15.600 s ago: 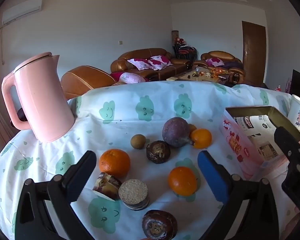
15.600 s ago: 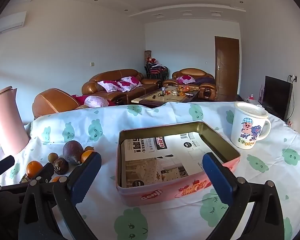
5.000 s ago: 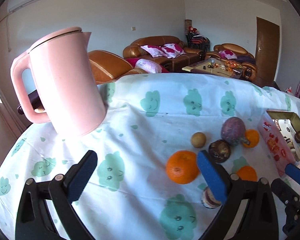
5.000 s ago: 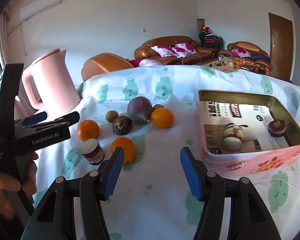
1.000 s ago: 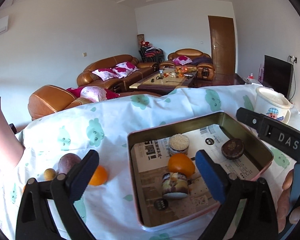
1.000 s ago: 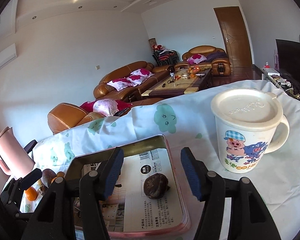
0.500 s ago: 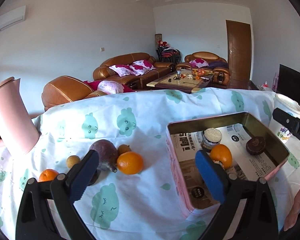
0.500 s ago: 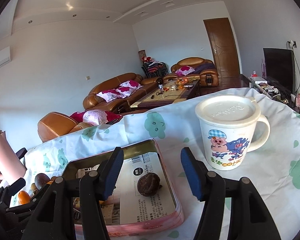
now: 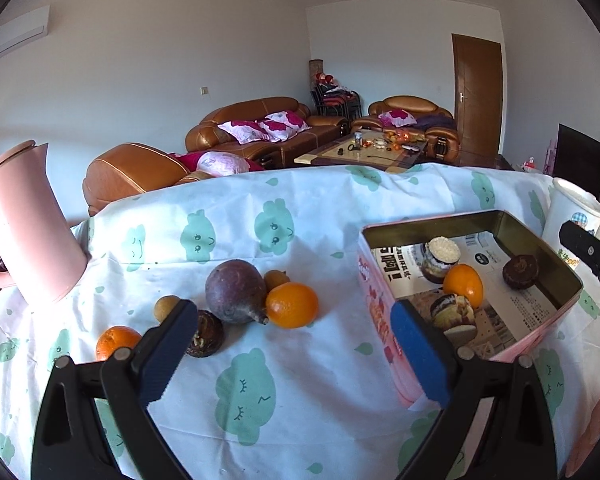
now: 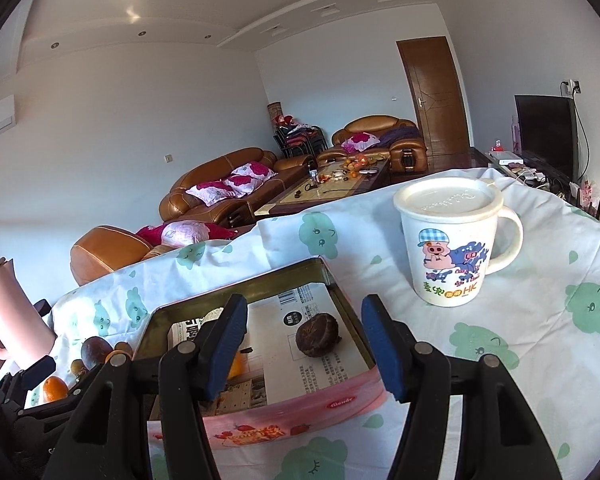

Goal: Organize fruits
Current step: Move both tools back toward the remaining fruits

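Observation:
A pink tin box (image 9: 380, 320) (image 10: 284, 404) stands on the table at the right. It holds an orange (image 9: 463, 285), a dark brown fruit (image 9: 520, 271) (image 10: 317, 334) and two round cakes (image 9: 442, 256). On the cloth to its left lie an orange (image 9: 292, 305), a purple fruit (image 9: 236, 290), a dark brown fruit (image 9: 205, 334), a second orange (image 9: 116, 341) and two small brown fruits (image 9: 166, 305). My left gripper (image 9: 292, 352) is open and empty, above the cloth between the loose fruits and the box. My right gripper (image 10: 304, 344) is open and empty over the box's near right corner.
A pink kettle (image 9: 20, 232) (image 10: 4, 312) stands at the table's left. A white lidded cartoon mug (image 10: 452, 240) (image 9: 572, 212) stands right of the box. The table has a white cloth (image 9: 236, 220) with green clouds. Brown sofas stand beyond the table's far edge.
My left gripper has swung left, away from the box and toward the loose fruits, still open. My right gripper has stayed open over the box's right part and pulled back slightly.

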Action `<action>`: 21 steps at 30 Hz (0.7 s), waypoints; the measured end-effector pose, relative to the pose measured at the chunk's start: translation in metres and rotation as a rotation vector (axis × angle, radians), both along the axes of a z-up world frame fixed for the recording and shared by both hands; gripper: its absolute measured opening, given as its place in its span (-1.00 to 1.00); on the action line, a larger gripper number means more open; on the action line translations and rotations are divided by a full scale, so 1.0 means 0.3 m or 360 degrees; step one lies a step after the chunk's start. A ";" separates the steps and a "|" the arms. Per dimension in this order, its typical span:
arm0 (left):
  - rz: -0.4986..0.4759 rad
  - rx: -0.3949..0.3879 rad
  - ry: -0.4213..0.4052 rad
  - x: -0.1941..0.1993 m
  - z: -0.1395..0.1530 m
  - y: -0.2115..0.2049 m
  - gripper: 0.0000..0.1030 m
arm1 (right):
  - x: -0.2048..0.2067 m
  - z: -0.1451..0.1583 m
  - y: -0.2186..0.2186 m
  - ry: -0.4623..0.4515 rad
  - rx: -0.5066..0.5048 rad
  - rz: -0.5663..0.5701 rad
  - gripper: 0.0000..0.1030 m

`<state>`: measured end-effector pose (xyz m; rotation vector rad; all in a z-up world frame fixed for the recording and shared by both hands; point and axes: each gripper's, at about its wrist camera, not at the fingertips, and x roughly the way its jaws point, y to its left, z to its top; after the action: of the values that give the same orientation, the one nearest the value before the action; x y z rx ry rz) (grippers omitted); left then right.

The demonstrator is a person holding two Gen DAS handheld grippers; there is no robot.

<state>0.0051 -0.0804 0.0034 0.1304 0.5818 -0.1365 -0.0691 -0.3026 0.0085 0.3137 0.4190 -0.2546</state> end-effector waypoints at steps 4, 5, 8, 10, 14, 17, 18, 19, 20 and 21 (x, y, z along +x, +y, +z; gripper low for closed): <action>0.0000 -0.0015 0.0023 0.001 -0.003 0.033 0.92 | -0.004 -0.001 0.049 0.0014 -0.0005 0.0021 0.19; 0.0002 -0.0012 0.0029 0.000 -0.005 0.043 0.92 | -0.003 -0.003 0.062 0.0019 0.0000 0.0035 0.19; 0.0015 0.0002 0.0039 0.004 -0.008 0.075 0.92 | 0.001 -0.007 0.108 0.0037 0.0000 0.0074 0.19; 0.0026 0.0010 0.0043 0.008 -0.010 0.105 0.92 | 0.005 -0.008 0.147 0.0041 -0.0003 0.0105 0.19; 0.0071 0.0005 0.0074 0.026 -0.016 0.181 0.92 | 0.021 -0.010 0.236 0.0059 -0.0015 0.0184 0.19; 0.0115 0.0008 0.0096 0.043 -0.021 0.247 0.92 | 0.030 -0.013 0.303 0.0068 -0.0034 0.0243 0.19; 0.0131 0.0012 0.0104 0.050 -0.023 0.270 0.92 | 0.036 -0.013 0.326 0.0074 -0.0041 0.0266 0.19; 0.0143 0.0010 0.0116 0.057 -0.025 0.294 0.92 | 0.041 -0.013 0.349 0.0081 -0.0049 0.0287 0.19; 0.0154 0.0001 0.0131 0.064 -0.030 0.319 0.92 | 0.047 -0.014 0.370 0.0087 -0.0057 0.0305 0.19; 0.0169 -0.0012 0.0152 0.072 -0.034 0.346 0.92 | 0.054 -0.014 0.389 0.0093 -0.0064 0.0322 0.19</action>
<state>0.0269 0.0235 -0.0068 0.0855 0.6820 -0.0423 -0.0529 -0.1858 0.0044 0.2227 0.4989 -0.0745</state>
